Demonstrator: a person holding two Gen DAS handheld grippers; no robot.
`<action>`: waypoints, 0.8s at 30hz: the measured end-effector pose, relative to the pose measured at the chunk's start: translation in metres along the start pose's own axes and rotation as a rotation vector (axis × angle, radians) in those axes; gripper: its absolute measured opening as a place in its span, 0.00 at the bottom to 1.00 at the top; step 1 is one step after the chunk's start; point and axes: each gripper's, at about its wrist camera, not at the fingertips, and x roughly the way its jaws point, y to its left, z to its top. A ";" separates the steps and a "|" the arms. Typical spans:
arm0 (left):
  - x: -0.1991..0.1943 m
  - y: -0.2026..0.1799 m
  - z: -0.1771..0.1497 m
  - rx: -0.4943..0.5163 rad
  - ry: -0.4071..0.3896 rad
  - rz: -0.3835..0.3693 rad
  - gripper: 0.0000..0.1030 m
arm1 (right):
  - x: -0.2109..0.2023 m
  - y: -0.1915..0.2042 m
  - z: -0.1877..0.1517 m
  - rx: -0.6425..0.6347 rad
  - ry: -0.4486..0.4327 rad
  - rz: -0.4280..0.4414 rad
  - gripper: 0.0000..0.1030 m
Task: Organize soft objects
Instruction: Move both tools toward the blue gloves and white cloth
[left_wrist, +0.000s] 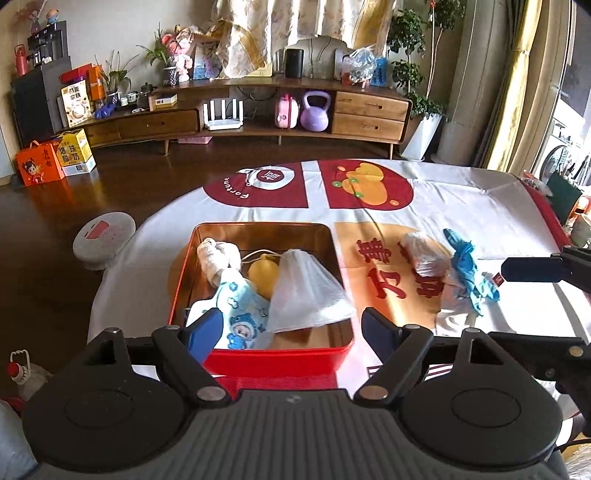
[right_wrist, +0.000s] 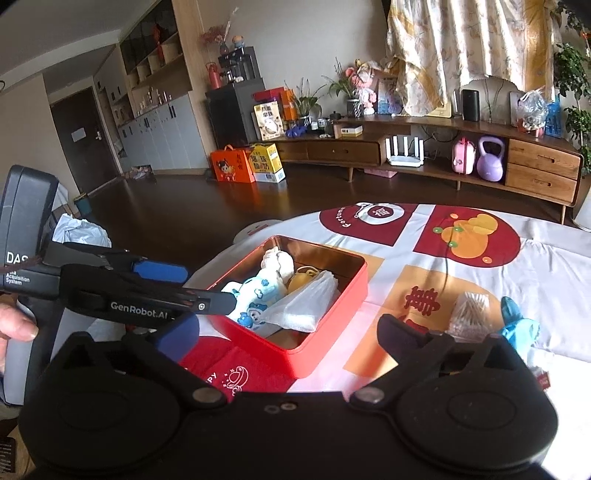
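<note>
Tablecloth (left_wrist: 461, 199): blue toy (left_wrist: 467, 266) beside tin (left_wrist: 280, 354)

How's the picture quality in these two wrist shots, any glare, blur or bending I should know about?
Left wrist view: sunlight washes out the tablecloth at the right, the white bag in the red tin looks slightly smeared, and the TV cabinet bows from fisheye. Right wrist view: softer overall, the cotton swab pack is blurry, and the corners darken.
</note>
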 end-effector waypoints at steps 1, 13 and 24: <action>-0.002 -0.003 -0.001 0.000 -0.004 -0.002 0.80 | -0.004 -0.001 -0.002 -0.003 -0.006 -0.003 1.00; -0.013 -0.050 -0.006 0.003 -0.052 -0.103 0.91 | -0.054 -0.030 -0.025 0.009 -0.065 -0.074 1.00; 0.004 -0.099 -0.007 0.002 -0.079 -0.171 0.99 | -0.085 -0.082 -0.050 0.065 -0.072 -0.168 1.00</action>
